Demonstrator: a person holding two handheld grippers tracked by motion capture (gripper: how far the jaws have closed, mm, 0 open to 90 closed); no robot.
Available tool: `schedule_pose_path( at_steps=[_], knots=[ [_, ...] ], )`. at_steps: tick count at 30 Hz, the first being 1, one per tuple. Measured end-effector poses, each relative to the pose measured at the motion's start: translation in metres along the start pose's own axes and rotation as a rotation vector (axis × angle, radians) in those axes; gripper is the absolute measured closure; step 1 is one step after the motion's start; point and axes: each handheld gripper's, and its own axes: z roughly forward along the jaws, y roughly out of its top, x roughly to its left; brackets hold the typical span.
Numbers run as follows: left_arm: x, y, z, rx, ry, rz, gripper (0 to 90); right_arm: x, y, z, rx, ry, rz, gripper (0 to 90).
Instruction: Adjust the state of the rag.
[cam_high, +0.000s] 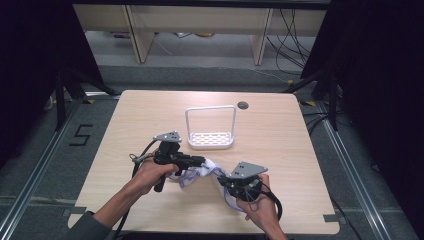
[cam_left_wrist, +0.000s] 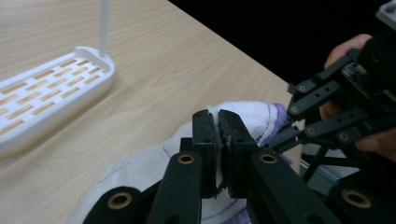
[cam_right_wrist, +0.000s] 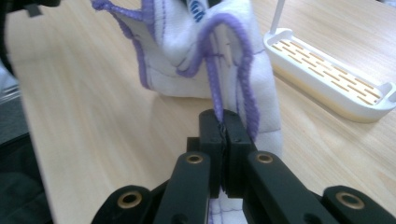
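White terry cloth with purple stitched hem (cam_high: 200, 172) bunched near desk (cam_high: 280, 150) 6 o'clock edge, stretched between both tools. Left hand-held gripper (cam_left_wrist: 218, 122) pinched on cloth body, right hand-held gripper (cam_right_wrist: 223, 122) clamped on hem — opposing grips for spreading/folding. White slotted plastic rack (cam_high: 211, 140) at 12 o'clock, clear.

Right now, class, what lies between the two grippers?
In the high view, the white cloth with purple edging spans from the left gripper to the right gripper; both are shut on it.
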Motion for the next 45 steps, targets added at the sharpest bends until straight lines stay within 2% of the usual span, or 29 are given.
schedule_pose_path(
  at_steps=[3, 6, 7, 10, 13, 15, 17, 18, 19, 21, 22, 25, 26, 27, 30, 32, 33, 35, 36, 37, 39, 40, 42, 45],
  knots=[
    [-0.001, 0.0, 0.0, -0.017, -0.02, -0.009, 85.1, 0.002, 0.001, -0.007, 0.007, -0.011, -0.013, 89.7],
    [0.003, 0.0, 0.001, -0.03, -0.014, -0.023, 85.4, 0.0, 0.0, -0.007, 0.016, -0.009, -0.021, 89.7],
    [0.005, 0.0, -0.001, -0.031, 0.012, -0.025, 85.7, -0.001, -0.001, -0.007, 0.028, -0.01, -0.016, 89.7],
    [0.016, 0.0, -0.009, -0.044, 0.049, -0.038, 86.5, -0.007, -0.007, -0.006, 0.038, -0.012, -0.002, 89.7],
    [0.022, -0.002, -0.014, -0.029, 0.08, -0.034, 86.8, -0.012, -0.011, -0.007, 0.044, 0.0, 0.004, 89.7],
    [0.025, -0.003, -0.017, -0.041, 0.09, -0.035, 86.9, -0.013, -0.012, -0.011, 0.041, -0.016, 0.016, 89.7],
    [0.027, -0.004, -0.023, -0.043, 0.101, -0.032, 87.0, -0.015, -0.011, -0.015, 0.023, -0.032, 0.006, 89.7],
    [0.027, -0.005, -0.026, -0.05, 0.107, -0.034, 87.0, -0.016, -0.01, -0.018, 0.021, -0.018, 0.009, 89.6],
    [0.027, -0.005, -0.029, -0.051, 0.108, -0.036, 87.0, -0.017, -0.009, -0.022, 0.012, -0.037, 0.003, 89.7],
    [0.025, -0.005, -0.038, -0.062, 0.104, -0.028, 87.0, -0.02, -0.007, -0.029, -0.003, -0.034, 0.011, 89.7],
    [0.023, -0.005, -0.041, -0.064, 0.105, -0.026, 87.0, -0.024, -0.006, -0.035, -0.026, -0.053, -0.001, 89.7],
    [0.018, -0.005, -0.053, -0.067, 0.104, -0.018, 87.0, -0.03, -0.005, -0.044, -0.054, -0.062, 0.01, 89.7],
    [0.016, -0.006, -0.056, -0.071, 0.102, -0.017, 87.0, -0.031, -0.004, -0.049, -0.058, -0.068, 0.043, 89.7],
    [0.014, -0.008, -0.061, -0.076, 0.096, -0.016, 87.0, -0.033, -0.004, -0.052, -0.059, -0.061, 0.063, 89.7],
    [0.008, -0.015, -0.07, -0.076, 0.087, -0.014, 87.0, -0.042, -0.001, -0.062, -0.086, -0.048, 0.058, 89.7],
    [0.009, -0.025, -0.073, -0.071, 0.092, -0.025, 86.9, -0.048, -0.001, -0.066, -0.094, -0.044, 0.064, 89.6],
    [0.012, -0.031, -0.073, -0.066, 0.089, -0.038, 86.9, -0.051, -0.001, -0.066, -0.095, -0.047, 0.082, 89.6],
    [0.018, -0.044, -0.069, -0.065, 0.087, -0.07, 86.9, -0.058, -0.006, -0.059, -0.072, -0.041, 0.108, 89.6],
    [0.023, -0.052, -0.065, -0.059, 0.083, -0.093, 86.8, -0.062, -0.009, -0.053, -0.06, -0.048, 0.105, 89.6],
    [0.029, -0.061, -0.061, -0.054, 0.08, -0.114, 86.8, -0.064, -0.013, -0.045, -0.043, -0.041, 0.139, 89.6],
    [0.04, -0.077, -0.053, -0.03, 0.094, -0.157, 86.8, -0.072, -0.018, -0.032, -0.01, -0.039, 0.145, 89.6],
    [0.045, -0.083, -0.05, -0.013, 0.105, -0.166, 86.8, -0.074, -0.021, -0.022, 0.017, -0.037, 0.187, 89.5],
    [0.056, -0.092, -0.043, -0.009, 0.125, -0.199, 86.8, -0.081, -0.024, -0.004, 0.066, -0.039, 0.157, 89.5],
    [0.067, -0.096, -0.039, 0.024, 0.172, -0.176, 86.5, -0.087, -0.023, 0.012, 0.118, -0.061, 0.148, 89.4]
  ],
)
